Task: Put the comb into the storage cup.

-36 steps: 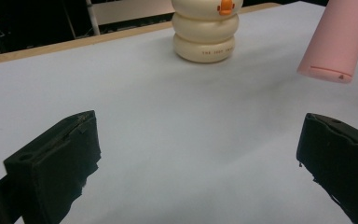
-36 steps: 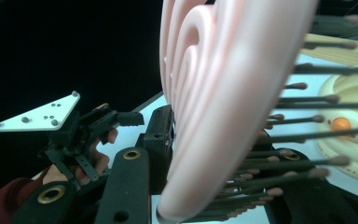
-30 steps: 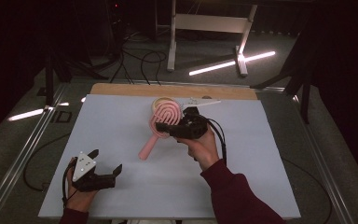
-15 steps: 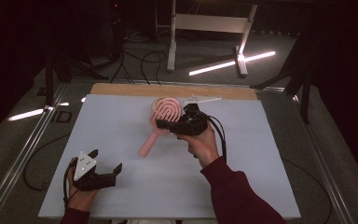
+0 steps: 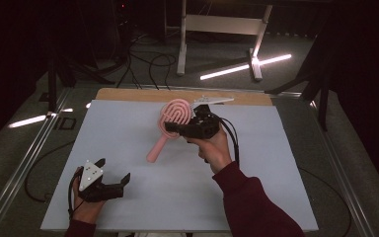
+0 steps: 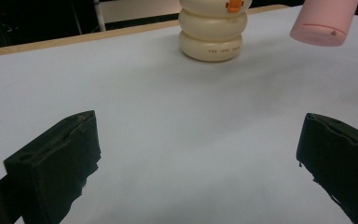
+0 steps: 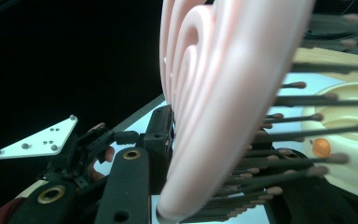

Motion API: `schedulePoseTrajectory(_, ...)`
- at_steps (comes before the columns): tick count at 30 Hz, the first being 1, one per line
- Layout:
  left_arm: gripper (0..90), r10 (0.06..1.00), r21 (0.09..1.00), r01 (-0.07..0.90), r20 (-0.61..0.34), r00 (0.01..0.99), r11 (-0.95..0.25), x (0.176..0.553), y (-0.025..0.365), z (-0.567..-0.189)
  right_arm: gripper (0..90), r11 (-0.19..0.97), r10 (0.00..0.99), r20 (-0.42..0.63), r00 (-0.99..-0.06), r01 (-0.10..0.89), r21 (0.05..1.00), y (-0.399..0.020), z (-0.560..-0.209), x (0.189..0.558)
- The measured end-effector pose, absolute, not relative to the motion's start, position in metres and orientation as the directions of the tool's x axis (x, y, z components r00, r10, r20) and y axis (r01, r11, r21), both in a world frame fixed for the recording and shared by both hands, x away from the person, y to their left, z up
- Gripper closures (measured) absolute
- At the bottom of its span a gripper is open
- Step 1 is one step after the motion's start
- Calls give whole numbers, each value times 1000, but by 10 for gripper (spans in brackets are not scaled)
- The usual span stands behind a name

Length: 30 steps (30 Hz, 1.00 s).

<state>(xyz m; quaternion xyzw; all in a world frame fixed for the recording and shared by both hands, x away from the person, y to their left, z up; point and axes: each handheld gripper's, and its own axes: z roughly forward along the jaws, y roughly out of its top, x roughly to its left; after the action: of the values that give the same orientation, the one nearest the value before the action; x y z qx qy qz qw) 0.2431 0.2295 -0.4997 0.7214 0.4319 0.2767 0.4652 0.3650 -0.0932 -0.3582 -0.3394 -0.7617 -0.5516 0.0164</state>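
Nearest the person, the left gripper [image 5: 109, 181] rests low on the white table [image 5: 128, 143] with its jaws wide apart and nothing between them, apparently parked as the spare hand. Farther out, the right gripper [image 5: 173, 127] is clamped on the head of the pink hairbrush [image 5: 170, 125], lifting it off the table with the handle slanting down, bristles toward the cream duck-faced stacked toy [image 6: 213, 29] beyond it.

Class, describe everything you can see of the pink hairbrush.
The pink hairbrush looks like smooth plastic. Its oval head is cut into concentric looping ribs, and dark bristles with rounded tips stand out from one face. A plain, round-ended handle slants down toward the white table. The right gripper is shut on the head, holding it above the table.
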Motion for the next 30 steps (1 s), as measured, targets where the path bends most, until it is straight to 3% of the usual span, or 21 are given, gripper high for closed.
schedulePoseTrajectory(30, 3, 887, 912, 362, 4, 462, -192, 243, 230, -500, 638, 198, 531, 345, -774, 509, 838, -87, -341, 383)
